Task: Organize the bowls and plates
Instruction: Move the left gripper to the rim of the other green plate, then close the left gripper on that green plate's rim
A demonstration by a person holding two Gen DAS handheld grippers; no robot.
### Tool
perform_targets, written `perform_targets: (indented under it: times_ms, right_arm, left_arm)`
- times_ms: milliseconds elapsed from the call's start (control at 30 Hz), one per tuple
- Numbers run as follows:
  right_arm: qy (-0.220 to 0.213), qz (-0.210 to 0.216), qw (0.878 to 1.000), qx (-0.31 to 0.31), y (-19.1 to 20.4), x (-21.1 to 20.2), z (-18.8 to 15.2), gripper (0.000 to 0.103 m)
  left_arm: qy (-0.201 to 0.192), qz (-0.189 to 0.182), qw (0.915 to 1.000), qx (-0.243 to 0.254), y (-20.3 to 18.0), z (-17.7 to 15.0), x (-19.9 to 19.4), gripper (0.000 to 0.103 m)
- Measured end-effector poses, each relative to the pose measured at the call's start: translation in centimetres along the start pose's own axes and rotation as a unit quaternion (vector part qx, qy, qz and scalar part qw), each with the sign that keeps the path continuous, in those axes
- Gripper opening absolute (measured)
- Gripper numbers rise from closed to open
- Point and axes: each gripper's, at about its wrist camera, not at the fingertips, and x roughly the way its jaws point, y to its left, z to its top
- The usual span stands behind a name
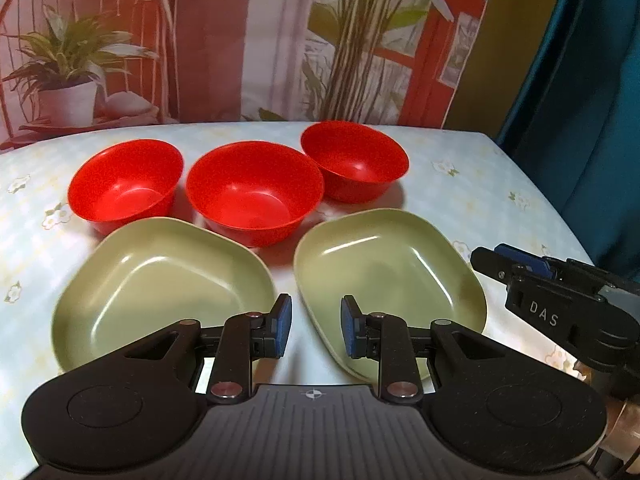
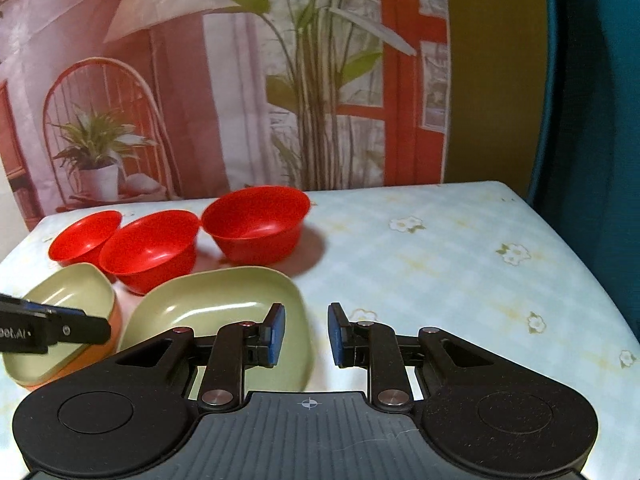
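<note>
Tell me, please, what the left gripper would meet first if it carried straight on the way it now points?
Probably the tablecloth in the gap between the two green plates. Beyond that gap sits the middle red bowl, though depth is uncertain.

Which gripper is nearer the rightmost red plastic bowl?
Right, by a small margin. The right gripper hovers over the tablecloth beside the right-hand green plate, in front of that red bowl. The left gripper sits further left, between both plates.

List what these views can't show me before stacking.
- Left green plate: near rim behind left claw, left wrist view; orange layer beneath it, right wrist view, unidentifiable.
- Right green plate: near rim behind right claw, right wrist view.
- Leftmost red bowl: overlapped by middle bowl, right wrist view.
</note>
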Motion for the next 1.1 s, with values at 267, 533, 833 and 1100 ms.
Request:
perform_targets:
  times_ms: [267,533,833,1100]
  right_arm:
    - [0.006,0.006,1.000,0.014,-1.0,0.7,-0.7,0.022]
    - [0.017,0.020,0.999,0.024,-1.4,1.4,-1.6,0.022]
    - [0.024,0.041,0.999,0.026,-1.2,1.7,-1.9,0.018]
    - [0.025,0.047,0.998,0.025,-1.1,1.6,-1.9,0.015]
  left_arm:
    - [0.008,0.013,0.9998,0.012,-0.7,-0.1,0.6,0.028]
    - [0.015,0.015,0.9994,0.026,-1.4,-0.5,1.0,0.028]
    - [0.022,0.020,0.9987,0.042,-2.2,-0.6,1.4,0.028]
    - [0.023,0.014,0.9990,0.035,-2.0,-0.7,1.1,0.028]
